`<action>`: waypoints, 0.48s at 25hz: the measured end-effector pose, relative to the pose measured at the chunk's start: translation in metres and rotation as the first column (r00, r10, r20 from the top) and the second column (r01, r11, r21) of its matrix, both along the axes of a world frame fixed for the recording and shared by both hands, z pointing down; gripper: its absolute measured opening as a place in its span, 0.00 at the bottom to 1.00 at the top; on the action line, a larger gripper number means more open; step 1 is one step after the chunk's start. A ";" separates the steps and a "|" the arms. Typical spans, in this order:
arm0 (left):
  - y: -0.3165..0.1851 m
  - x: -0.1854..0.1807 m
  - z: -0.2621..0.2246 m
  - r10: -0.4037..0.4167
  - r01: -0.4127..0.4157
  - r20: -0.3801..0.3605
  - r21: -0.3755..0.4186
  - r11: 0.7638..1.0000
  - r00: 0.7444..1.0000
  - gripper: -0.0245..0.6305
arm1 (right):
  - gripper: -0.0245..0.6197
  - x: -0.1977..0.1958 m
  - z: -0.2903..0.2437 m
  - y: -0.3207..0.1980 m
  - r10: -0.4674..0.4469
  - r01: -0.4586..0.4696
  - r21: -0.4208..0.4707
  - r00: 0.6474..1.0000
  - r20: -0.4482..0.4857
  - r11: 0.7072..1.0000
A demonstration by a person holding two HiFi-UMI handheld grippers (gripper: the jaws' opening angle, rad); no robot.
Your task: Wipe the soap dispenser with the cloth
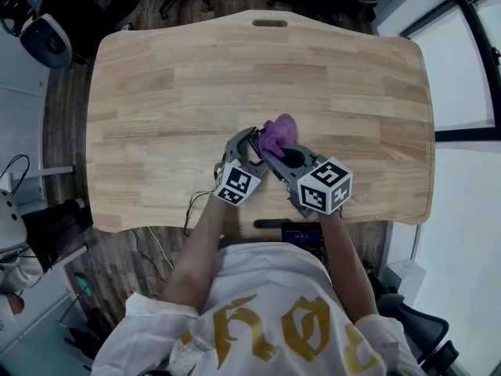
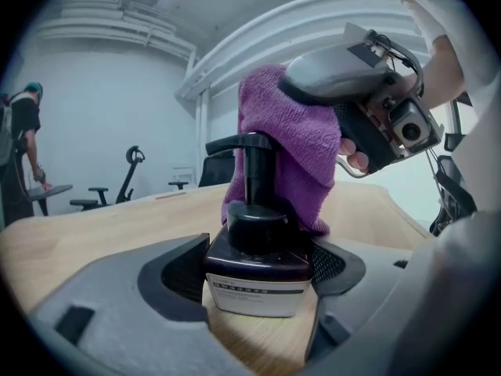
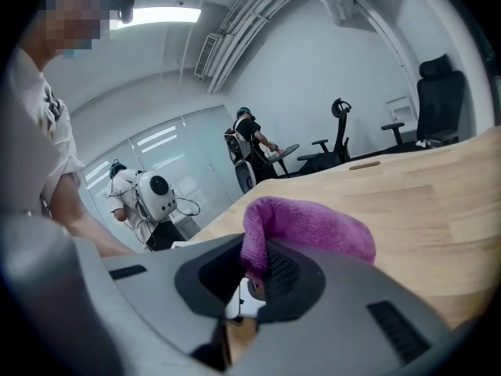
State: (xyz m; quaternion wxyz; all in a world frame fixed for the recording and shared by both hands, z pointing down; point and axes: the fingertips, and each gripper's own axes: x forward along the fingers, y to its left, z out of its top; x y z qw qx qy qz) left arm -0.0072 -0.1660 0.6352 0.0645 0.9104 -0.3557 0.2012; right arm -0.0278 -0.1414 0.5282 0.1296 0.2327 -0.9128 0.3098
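Light wood table, rounded corners, plank-pattern top, grain running L-R in head view. Slot cutout at centre of far edge. Near edge curves slightly inward at mid-width. Standing directly on top: dark soap dispenser, upright, white label low on front, black pump head above. Position: nr front edge, approx mid-width, well apart from far edge and both side edges.

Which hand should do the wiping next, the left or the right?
Right. The right tongs are shut on the purple cloth, which drapes over the pump of the soap dispenser. The left tongs are shut on the dispenser's body, so they are better kept holding it steady.
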 end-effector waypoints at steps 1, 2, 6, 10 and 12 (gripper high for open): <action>-0.001 0.000 0.001 -0.006 0.006 -0.013 -0.009 1.000 1.000 0.54 | 0.08 0.001 -0.004 0.000 0.003 -0.003 0.015 1.000 0.015 1.000; -0.002 0.000 0.002 -0.009 0.009 -0.019 -0.021 1.000 1.000 0.54 | 0.08 0.004 -0.010 -0.002 0.013 -0.014 0.034 0.999 0.036 0.999; -0.005 0.005 0.009 -0.006 0.006 0.002 -0.068 0.998 1.000 0.55 | 0.08 0.035 -0.030 -0.012 0.137 -0.145 0.043 0.979 0.149 0.989; -0.009 0.007 0.013 0.001 0.000 0.009 -0.110 0.994 1.000 0.55 | 0.08 0.058 -0.025 -0.017 0.208 -0.212 0.008 0.964 0.168 0.977; -0.009 0.008 0.013 -0.002 0.003 0.009 -0.115 0.993 1.000 0.55 | 0.08 0.065 -0.023 -0.018 0.227 -0.231 0.002 0.959 0.168 0.973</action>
